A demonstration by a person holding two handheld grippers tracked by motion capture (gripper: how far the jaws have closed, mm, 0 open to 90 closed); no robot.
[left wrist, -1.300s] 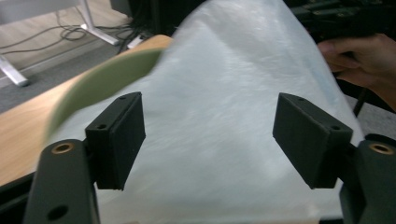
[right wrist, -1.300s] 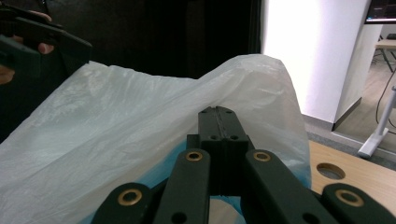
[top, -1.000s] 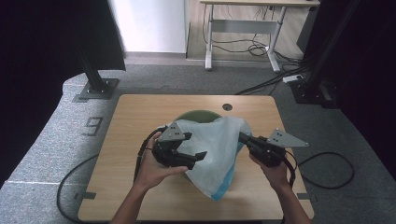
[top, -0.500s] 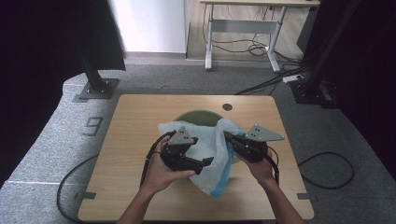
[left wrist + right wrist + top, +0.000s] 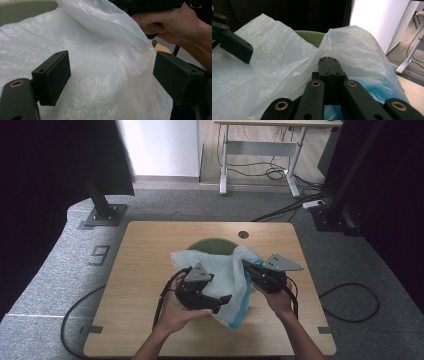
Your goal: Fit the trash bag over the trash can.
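Right gripper (image 5: 328, 65) had its jaws clamped tight on a fold of the white plastic bag (image 5: 223, 272). Left gripper (image 5: 110, 75) was spread wide around the bag, which sat draped over a green bowl (image 5: 212, 245) mid-table (image 5: 145, 260).

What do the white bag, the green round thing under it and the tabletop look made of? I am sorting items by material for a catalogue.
The crinkled translucent white bag looks like thin plastic film: it wrinkles finely, shines and lets light through. The round olive-green object beneath seems matte, smooth and rigid, perhaps plastic, though most of it is covered. The light tan tabletop looks like wood or wood-look laminate, with faint grain and a dull finish.
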